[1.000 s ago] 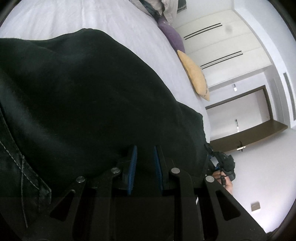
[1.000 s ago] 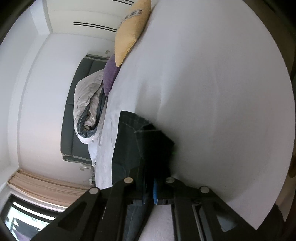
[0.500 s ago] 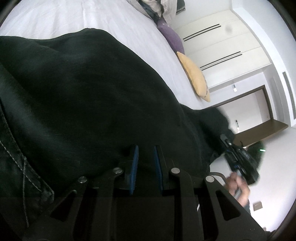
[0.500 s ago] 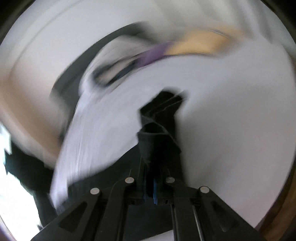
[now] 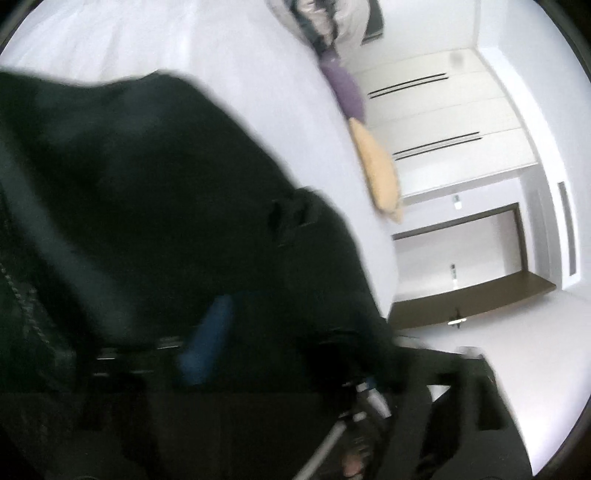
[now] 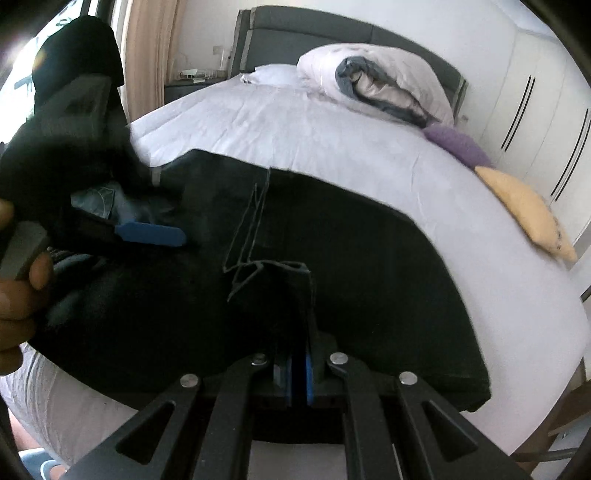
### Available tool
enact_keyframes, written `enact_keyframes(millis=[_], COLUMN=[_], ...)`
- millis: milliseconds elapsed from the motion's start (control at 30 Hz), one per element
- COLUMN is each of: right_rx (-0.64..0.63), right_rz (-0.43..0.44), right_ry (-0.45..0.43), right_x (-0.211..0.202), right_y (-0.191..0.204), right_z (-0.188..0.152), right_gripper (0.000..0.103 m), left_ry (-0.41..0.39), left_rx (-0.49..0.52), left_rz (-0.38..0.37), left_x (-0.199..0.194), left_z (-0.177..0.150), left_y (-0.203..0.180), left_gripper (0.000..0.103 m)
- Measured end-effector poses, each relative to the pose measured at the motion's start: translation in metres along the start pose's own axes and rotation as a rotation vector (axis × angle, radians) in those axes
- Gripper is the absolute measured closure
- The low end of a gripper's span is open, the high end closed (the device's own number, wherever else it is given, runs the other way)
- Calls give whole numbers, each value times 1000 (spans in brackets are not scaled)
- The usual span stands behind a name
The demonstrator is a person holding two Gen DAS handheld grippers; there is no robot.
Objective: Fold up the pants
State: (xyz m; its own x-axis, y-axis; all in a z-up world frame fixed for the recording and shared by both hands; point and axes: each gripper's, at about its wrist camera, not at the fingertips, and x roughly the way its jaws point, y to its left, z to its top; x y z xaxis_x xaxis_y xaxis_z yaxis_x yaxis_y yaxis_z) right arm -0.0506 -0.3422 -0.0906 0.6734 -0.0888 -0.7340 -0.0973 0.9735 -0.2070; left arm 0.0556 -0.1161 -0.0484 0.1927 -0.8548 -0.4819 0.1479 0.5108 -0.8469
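The dark pants (image 6: 332, 266) lie spread on the white bed (image 6: 369, 147), one part folded over. My right gripper (image 6: 298, 365) is shut on a bunched hem of the pants and holds it above the spread cloth. My left gripper (image 6: 147, 232) shows in the right wrist view at the left, with one blue pad lying on the pants near the waistband. In the blurred left wrist view the pants (image 5: 147, 203) fill the frame and only one blue pad (image 5: 207, 343) shows; the other jaw is hidden by cloth.
A rolled grey duvet (image 6: 376, 85), a purple cushion (image 6: 458, 144) and a yellow cushion (image 6: 524, 206) lie along the far side of the bed. White wardrobes (image 6: 546, 110) stand at the right. The dark headboard (image 6: 332, 33) is behind.
My right gripper has swung across with the pants hem, bringing the pants over themselves. The left gripper has shifted and its view is blurred; its second pad is no longer visible.
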Motion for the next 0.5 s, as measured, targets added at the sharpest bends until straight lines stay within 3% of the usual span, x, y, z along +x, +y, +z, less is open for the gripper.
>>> enact_keyframes(millis=[33, 300, 500], right_rx=[-11, -41, -174], right_rz=[-9, -93, -157], right_ry=[-6, -113, -185], right_x=[-1, -28, -45], right_y=[3, 16, 44], right_z=[0, 5, 9], right_gripper=[97, 97, 97], left_ry=[-6, 81, 113], left_rx=[6, -75, -126], left_rz=[9, 20, -18], left_x=[0, 13, 17], left_z=[1, 15, 28], left_y=[-7, -8, -4], left_gripper=[1, 0, 2])
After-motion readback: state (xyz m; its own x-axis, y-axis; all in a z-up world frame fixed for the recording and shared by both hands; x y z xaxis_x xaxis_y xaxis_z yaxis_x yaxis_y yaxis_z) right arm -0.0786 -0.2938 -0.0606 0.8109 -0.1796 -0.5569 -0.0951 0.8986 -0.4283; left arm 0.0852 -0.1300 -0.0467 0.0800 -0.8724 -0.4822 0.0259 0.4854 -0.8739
